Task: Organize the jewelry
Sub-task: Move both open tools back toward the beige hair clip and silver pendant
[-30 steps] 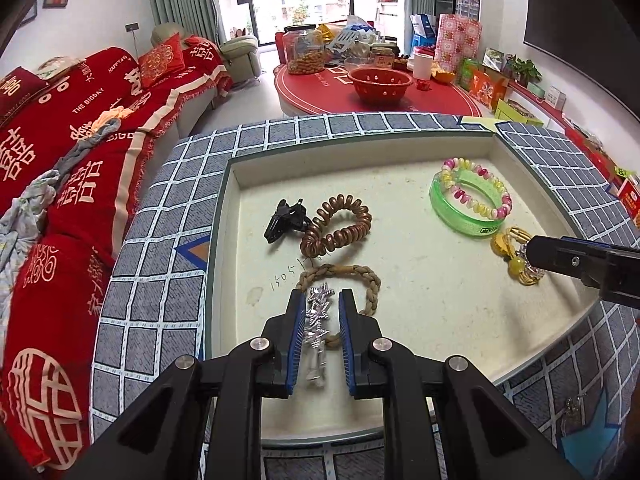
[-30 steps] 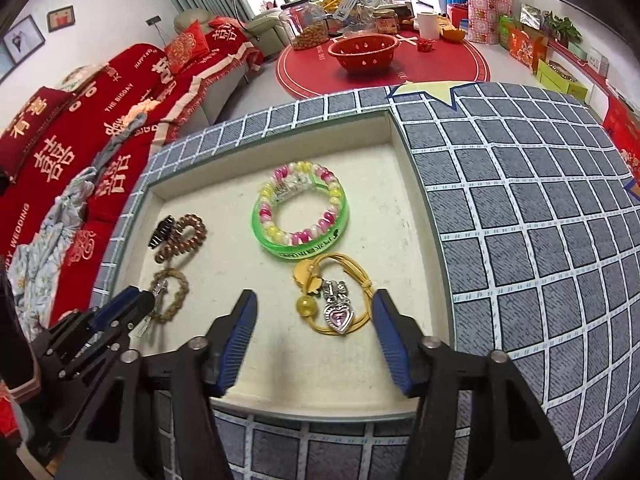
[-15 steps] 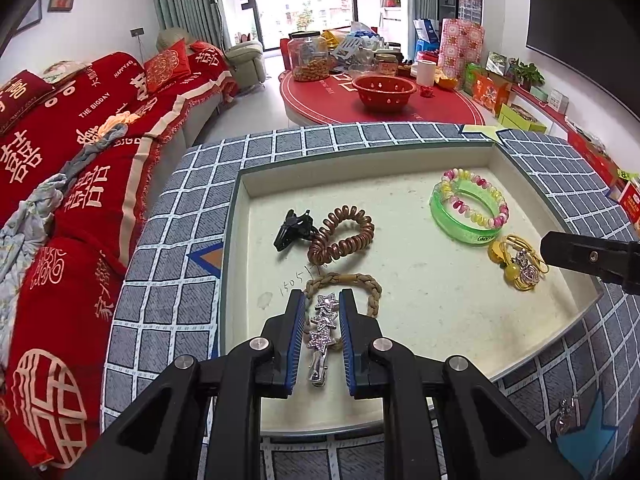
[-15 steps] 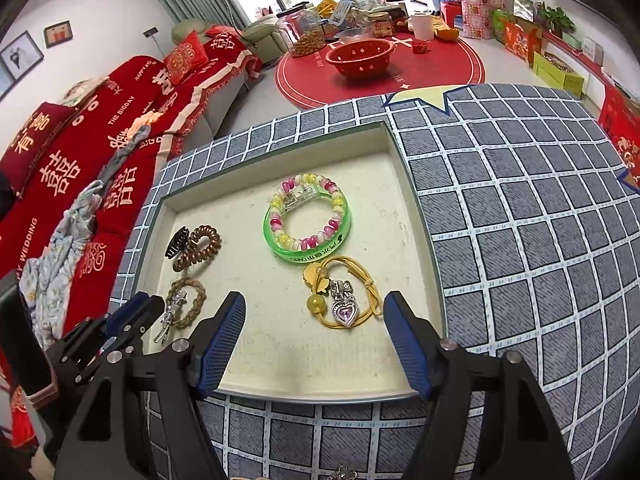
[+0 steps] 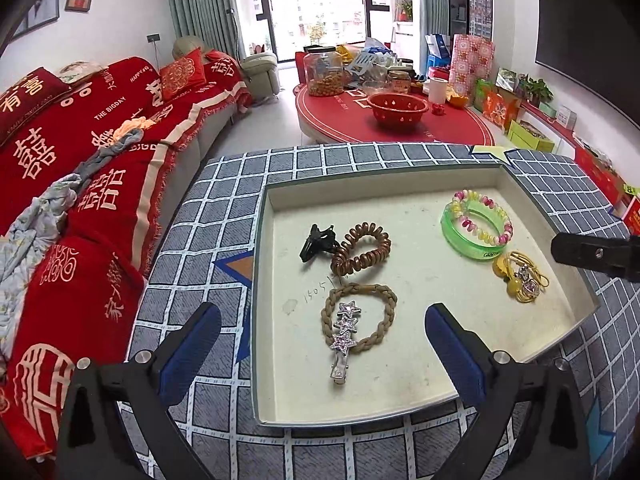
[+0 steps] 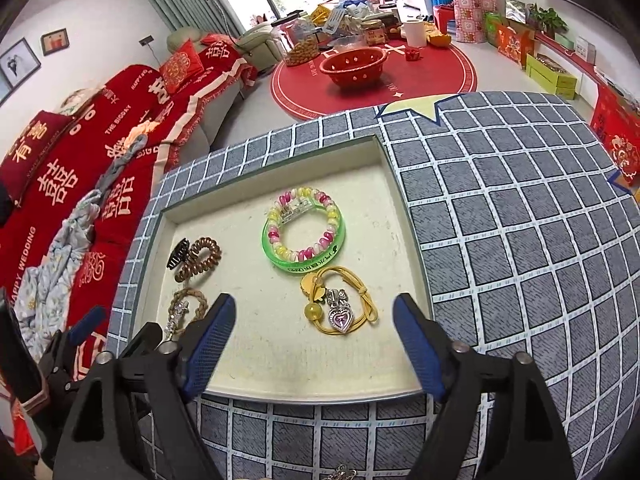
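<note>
Across braided hair tie, star clip lies lengthwise, clasp end nearest camera.

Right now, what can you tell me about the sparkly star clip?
The star clip is a silvery metal hair clip topped with three glittery stars in a row. It lies flat in the cream tray, its star end resting across the brown braided hair tie. The left tongs have just opened wide and no longer touch it.

White walls, bright balcony window, green curtains, red-covered sofa, round red table.
</note>
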